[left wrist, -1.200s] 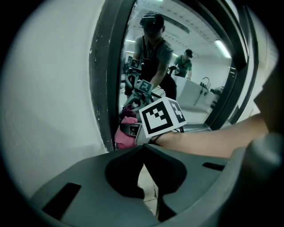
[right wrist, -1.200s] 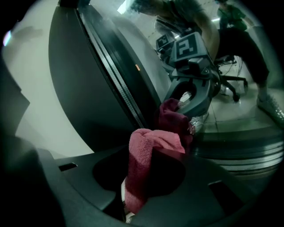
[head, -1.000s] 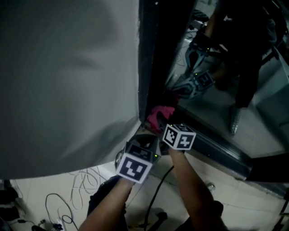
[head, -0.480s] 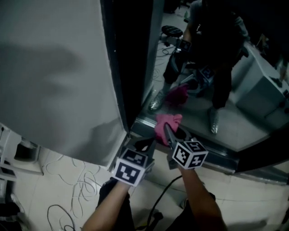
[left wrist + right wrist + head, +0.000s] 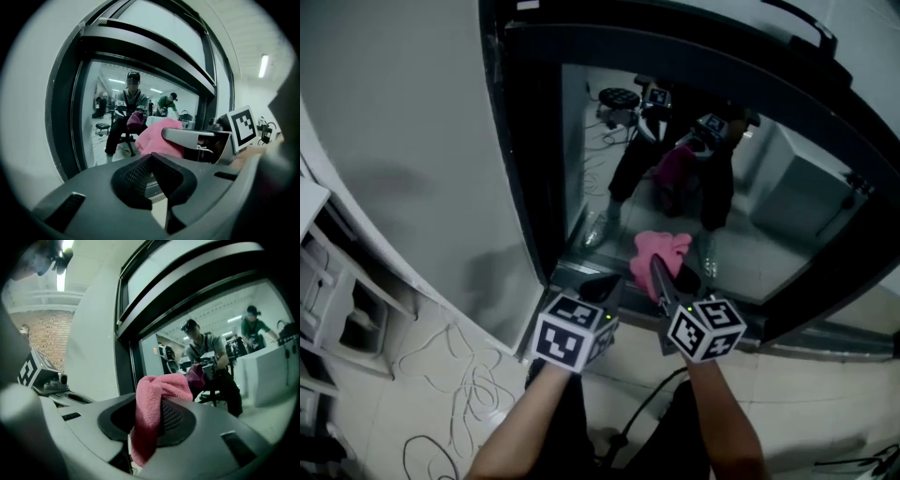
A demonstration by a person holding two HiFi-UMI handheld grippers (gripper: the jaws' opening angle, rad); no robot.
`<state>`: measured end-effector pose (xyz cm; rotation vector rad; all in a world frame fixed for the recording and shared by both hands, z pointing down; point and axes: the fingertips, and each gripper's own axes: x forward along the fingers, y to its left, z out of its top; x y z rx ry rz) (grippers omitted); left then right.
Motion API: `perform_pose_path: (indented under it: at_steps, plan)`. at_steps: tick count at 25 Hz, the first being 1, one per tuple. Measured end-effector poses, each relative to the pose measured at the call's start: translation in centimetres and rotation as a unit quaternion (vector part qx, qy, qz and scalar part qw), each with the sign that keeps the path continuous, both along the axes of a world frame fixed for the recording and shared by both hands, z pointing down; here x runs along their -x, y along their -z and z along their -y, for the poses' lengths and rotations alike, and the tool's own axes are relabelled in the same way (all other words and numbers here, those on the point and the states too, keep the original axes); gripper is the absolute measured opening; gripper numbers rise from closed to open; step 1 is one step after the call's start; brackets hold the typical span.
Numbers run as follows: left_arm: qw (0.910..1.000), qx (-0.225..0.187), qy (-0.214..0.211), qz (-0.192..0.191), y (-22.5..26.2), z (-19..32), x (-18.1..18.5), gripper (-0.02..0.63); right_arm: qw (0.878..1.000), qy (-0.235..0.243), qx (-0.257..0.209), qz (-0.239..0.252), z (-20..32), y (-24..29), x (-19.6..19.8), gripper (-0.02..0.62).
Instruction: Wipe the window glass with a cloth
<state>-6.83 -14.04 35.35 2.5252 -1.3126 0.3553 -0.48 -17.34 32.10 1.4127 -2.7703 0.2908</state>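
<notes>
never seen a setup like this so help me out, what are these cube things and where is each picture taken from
No robot here: a person holds a two-jaw gripper in each hand, and the patterned cubes are part of those. One picture is from a head camera looking steeply down; the other two are from cameras riding on each gripper. The right gripper is clamped on a pink cloth, close to the window glass, which reflects the person. The left gripper is shut and empty. Cables lie on the tiled floor.
</notes>
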Motion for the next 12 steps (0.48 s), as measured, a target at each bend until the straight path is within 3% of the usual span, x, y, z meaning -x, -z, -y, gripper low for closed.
perform_pose_path:
  at_steps: [12]
  plan:
    - [0.9974,-0.051,-0.05,0.007,6.8,-5.5,-5.3,0.0,0.999,-0.021,-0.044,-0.019,-8.7,7.8,-5.6,0.094]
